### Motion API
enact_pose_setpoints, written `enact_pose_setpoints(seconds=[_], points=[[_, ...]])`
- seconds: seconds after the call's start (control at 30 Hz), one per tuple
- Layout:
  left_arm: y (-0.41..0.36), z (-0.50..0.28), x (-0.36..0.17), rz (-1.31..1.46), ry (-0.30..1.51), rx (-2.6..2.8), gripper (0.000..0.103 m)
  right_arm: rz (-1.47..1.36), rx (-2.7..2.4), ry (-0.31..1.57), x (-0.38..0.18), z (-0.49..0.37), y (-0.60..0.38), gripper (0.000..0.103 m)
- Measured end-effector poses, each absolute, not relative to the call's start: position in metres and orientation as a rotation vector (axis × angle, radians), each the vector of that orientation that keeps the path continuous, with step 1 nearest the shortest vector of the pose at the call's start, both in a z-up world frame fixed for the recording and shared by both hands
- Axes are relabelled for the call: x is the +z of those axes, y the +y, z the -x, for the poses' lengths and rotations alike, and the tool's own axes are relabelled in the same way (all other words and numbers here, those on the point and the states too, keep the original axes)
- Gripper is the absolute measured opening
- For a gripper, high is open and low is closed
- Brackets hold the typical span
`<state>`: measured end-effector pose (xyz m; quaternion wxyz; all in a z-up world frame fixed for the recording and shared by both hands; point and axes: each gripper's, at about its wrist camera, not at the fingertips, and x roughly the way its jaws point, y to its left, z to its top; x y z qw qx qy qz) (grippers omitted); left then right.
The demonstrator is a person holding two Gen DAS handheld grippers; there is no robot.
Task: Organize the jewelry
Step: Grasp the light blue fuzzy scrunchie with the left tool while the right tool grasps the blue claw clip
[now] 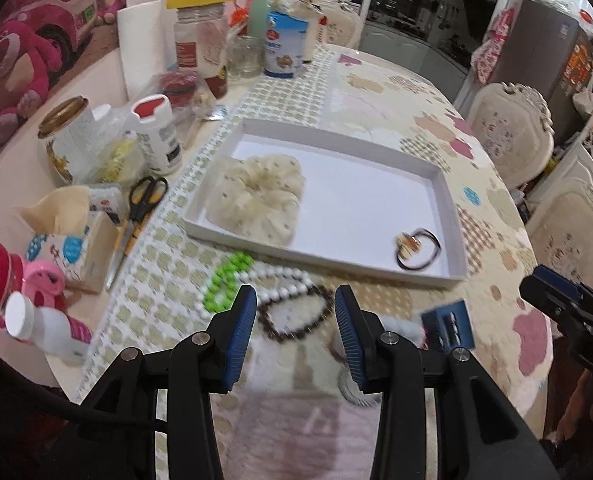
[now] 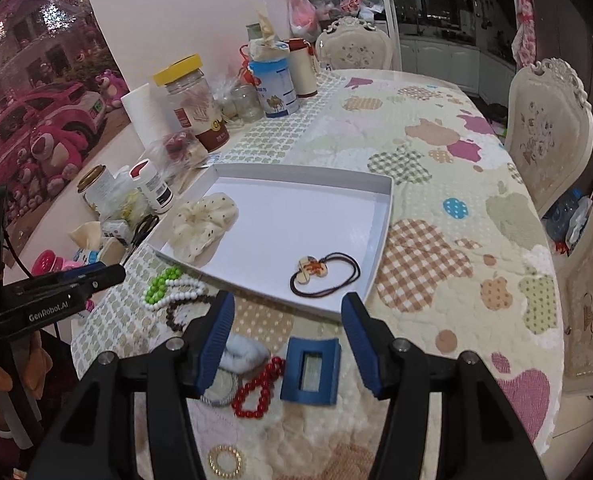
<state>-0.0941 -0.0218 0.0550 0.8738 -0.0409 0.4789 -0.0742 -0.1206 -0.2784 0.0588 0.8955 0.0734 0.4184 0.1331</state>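
The left hand-held gripper point(image 1: 295, 312) hovers with its jaws apart and empty, just above the brown bead bracelet point(image 1: 296, 316) on the worktop point(image 1: 436, 120); white beads point(image 1: 280, 284) and green beads point(image 1: 226, 280) lie just ahead-left. The right hand-held gripper point(image 2: 286, 320), also apart, hangs over a blue box point(image 2: 310, 372) and red beads point(image 2: 258, 392). Beyond sits the white tray point(image 2: 380, 248). The bracelets look light, limp and slippery; pinching across one strand seems safest.
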Motion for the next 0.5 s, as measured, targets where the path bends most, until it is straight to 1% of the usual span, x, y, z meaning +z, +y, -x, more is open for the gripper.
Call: enact_pose_setpoints(seconds=[0.5], points=[[-0.046,0.118,0.046,0.056,1.025,-0.193,0.04,-0.13,0.295,0.899,0.051,0.146,-0.281,0.061]])
